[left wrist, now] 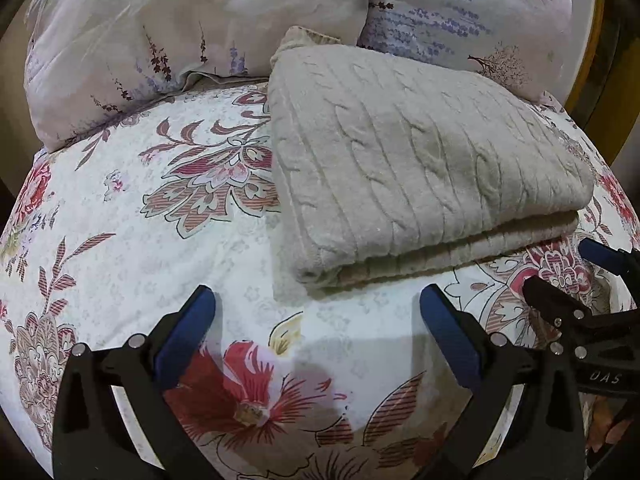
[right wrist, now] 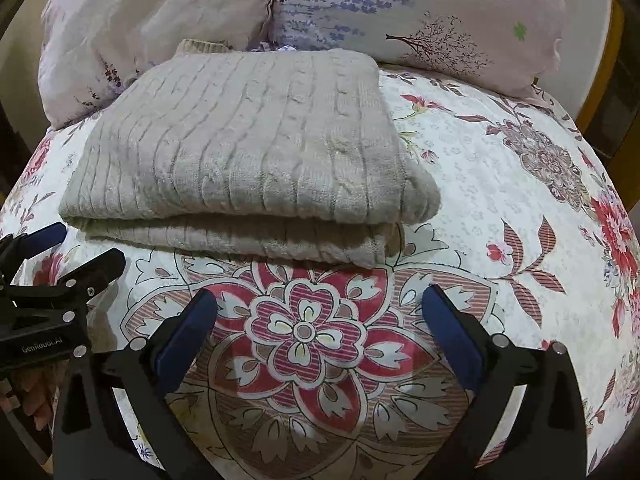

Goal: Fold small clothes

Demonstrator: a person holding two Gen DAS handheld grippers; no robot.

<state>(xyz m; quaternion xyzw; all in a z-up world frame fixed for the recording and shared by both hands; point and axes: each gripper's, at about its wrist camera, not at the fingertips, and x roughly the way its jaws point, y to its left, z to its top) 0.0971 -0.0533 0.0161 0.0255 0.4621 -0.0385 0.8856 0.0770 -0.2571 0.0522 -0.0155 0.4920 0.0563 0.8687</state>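
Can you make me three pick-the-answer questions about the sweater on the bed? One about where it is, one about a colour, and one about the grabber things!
1. Where does the folded sweater lie?
A. on the floral bedspread, in front of the pillows
B. on top of the pillows
C. on the floor

2. What colour are the gripper finger pads?
A. red
B. blue
C. yellow

3. What is the left hand-held gripper doing?
A. squeezing the sweater
B. holding a pillow
C. open, holding nothing

Answers:
1. A, the bedspread shows all around it and the pillows sit behind.
2. B, both views show blue pads.
3. C, its jaws stand wide apart over bare bedspread; the right hand-held gripper is open too.
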